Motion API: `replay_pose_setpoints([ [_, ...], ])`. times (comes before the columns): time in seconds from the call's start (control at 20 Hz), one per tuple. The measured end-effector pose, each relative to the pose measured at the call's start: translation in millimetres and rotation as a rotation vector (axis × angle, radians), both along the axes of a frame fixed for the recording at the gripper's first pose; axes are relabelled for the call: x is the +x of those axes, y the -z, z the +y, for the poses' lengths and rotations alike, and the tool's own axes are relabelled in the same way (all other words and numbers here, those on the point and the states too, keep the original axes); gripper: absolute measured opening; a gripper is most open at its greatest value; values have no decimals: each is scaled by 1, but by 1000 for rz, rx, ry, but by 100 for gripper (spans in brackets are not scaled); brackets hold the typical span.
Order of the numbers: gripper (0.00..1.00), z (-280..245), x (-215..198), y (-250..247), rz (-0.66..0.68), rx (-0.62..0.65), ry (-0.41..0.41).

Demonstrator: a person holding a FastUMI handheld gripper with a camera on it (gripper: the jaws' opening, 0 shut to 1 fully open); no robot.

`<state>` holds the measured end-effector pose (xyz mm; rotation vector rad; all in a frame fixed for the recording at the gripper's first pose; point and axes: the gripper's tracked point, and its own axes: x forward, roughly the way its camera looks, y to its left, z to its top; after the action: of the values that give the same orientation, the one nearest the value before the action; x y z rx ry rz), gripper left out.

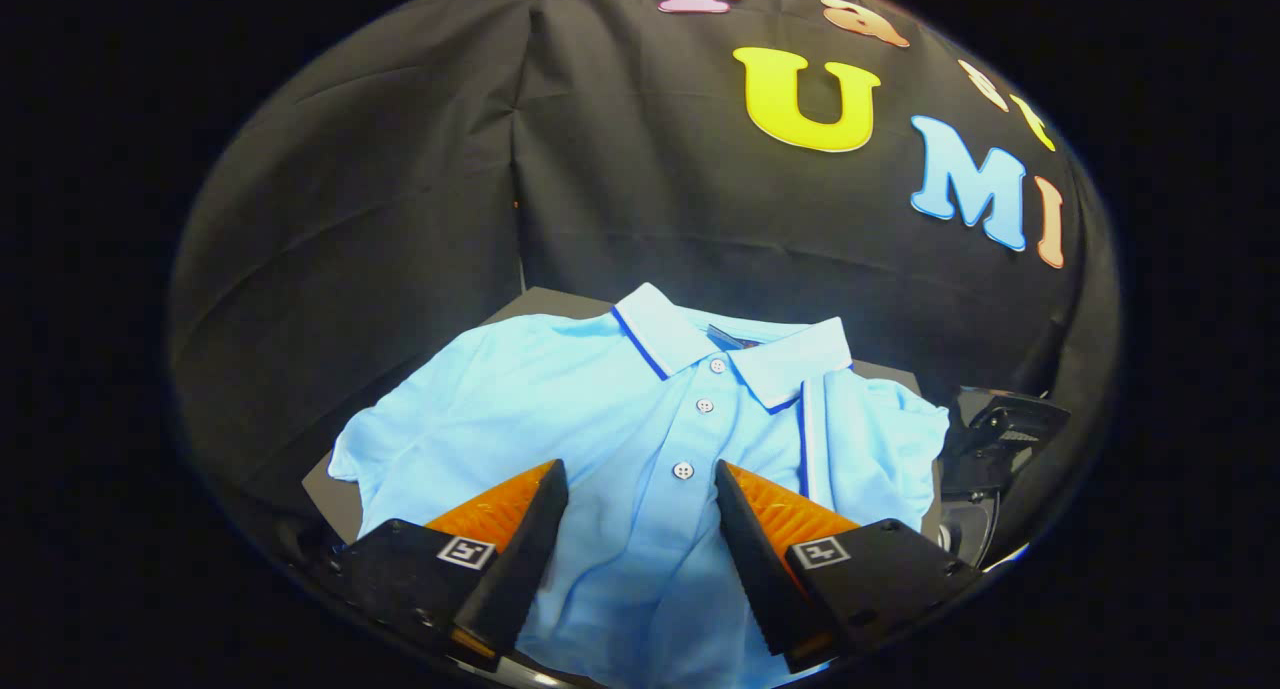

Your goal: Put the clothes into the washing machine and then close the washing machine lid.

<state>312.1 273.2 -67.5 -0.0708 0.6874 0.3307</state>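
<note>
So far: nothing of the task looks done; as I judge it, this is the very start, the approach to the first garment.
Shirt: a light blue polo shirt (640, 439) lies spread flat, front up, on a dark counter (325, 494), its white collar with blue trim pointing away from the gripper and its button placket running down the middle.
Jaws: the gripper (640, 499) has its jaws spread wide apart, with the placket and the lowest button showing in the gap between them; they hold nothing.
Contact: the fingertips (545, 489) sit over the shirt's chest, but whether they touch the cloth or hover just above it I cannot tell.
Washing machine: a dark object (1000, 434) stands just beyond the shirt's right sleeve, at the counter's edge; it is too dark and partial to say whether it belongs to the machine, so the lid's state cannot be read.
Backdrop: black cloth hangs behind the counter.
Done: no step that these pictures can confirm.
Left: closing the jaws on a fold of the shirt, lifting it, carrying it into the drum, releasing it, then shutting the lid.
Judgement: the flat, thin cloth probably needs the jaws pressed down into it to gather a pinch.
</note>
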Motion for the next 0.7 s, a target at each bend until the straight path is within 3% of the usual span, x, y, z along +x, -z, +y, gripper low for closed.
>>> replay_pose_setpoints([
  [0.1, 91, -4, -2, 1, 18, 6, -8],
  [0.25, 60, 0, -5, -1, 74, 0, -42],
  [0.4, 19, 3, -5, -1, 70, -2, -76],
  [0.45, 19, 1, -4, -4, 73, 8, -79],
  [0.55, 3, 2, -7, -6, 75, 30, -84],
  [0.7, 3, 4, -6, -6, 65, 35, -104],
])
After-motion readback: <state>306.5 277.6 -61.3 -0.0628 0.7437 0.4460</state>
